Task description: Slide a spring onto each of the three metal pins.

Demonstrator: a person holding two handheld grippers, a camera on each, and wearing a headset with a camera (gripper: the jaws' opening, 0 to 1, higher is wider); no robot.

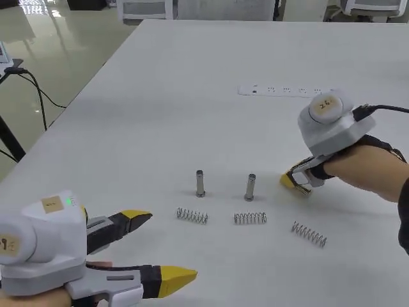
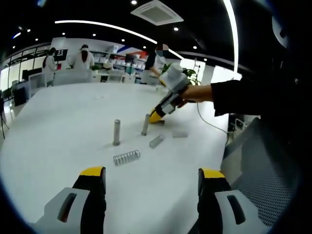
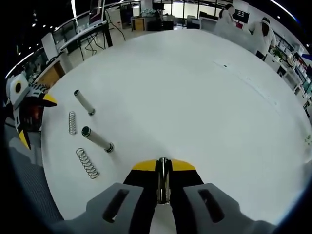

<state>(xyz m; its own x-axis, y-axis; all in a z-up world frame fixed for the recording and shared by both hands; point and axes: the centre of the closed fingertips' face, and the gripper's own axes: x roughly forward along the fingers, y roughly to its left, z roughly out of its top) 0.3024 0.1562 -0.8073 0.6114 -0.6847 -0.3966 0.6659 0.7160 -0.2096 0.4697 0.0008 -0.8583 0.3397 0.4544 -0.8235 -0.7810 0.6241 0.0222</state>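
Lower centre, the right tongs (image 3: pixel 163 168) pinch a metal pin (image 3: pixel 163 190); the left tongs (image 1: pixel 165 245) gape lower left. Each spring (image 1: pixel 192 215) looks light, squashy: grip mid-coil, gently.

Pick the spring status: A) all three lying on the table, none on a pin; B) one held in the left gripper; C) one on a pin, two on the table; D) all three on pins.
A: the left spring, middle spring and right spring lie flat on the table; the left pin and middle pin standing behind them are bare.
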